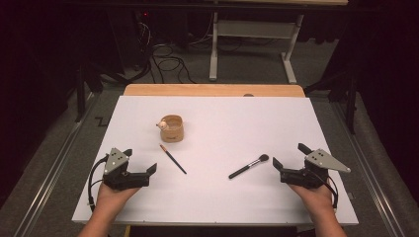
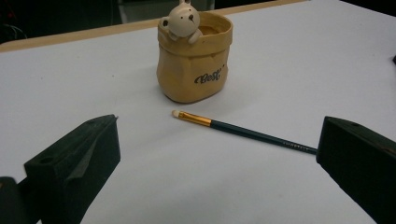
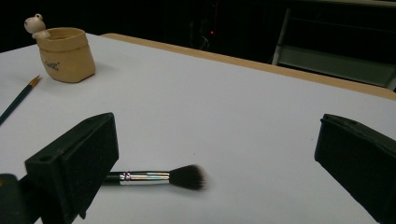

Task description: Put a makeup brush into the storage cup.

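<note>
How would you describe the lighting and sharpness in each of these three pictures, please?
High view: the white table is evenly lit, the room behind is dark. Left gripper view: the bear pot and thin brush are fairly sharp, while the near claw tips look soft. Right gripper view: the fluffy brush has slightly blurred bristles, and the background is nearly black.
</note>
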`<state>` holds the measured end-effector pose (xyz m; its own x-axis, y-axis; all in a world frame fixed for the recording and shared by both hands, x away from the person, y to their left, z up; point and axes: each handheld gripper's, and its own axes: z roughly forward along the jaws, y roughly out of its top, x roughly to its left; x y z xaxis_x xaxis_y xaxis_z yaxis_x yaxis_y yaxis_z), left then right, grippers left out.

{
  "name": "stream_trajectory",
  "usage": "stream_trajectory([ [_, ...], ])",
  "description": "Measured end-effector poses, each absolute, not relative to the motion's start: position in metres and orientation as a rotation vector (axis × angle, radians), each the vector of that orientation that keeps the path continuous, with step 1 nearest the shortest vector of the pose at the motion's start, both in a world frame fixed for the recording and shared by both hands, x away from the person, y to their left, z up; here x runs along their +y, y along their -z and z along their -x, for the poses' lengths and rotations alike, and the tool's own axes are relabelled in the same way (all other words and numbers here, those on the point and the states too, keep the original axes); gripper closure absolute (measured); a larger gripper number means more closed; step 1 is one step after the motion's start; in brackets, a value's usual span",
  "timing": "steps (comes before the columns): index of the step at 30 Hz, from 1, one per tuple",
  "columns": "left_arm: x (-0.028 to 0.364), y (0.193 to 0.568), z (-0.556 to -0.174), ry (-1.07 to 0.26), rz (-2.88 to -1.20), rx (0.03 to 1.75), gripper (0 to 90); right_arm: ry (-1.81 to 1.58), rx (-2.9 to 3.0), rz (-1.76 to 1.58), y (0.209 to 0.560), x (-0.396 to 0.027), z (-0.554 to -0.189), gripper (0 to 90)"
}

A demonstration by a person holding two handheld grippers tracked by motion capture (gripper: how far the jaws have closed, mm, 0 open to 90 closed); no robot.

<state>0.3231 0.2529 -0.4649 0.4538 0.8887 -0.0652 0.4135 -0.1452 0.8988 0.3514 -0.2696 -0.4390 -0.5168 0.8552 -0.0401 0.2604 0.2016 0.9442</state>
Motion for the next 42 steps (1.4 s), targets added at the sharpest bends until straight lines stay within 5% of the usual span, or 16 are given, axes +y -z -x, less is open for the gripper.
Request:
stream_trajectory([
  [42,0.253,0.47,-0.336,-0.465,-1.845,1.32,1.2,-1.257,1.947,-1.029,0.447,-0.279,-0.352,0.6],
])
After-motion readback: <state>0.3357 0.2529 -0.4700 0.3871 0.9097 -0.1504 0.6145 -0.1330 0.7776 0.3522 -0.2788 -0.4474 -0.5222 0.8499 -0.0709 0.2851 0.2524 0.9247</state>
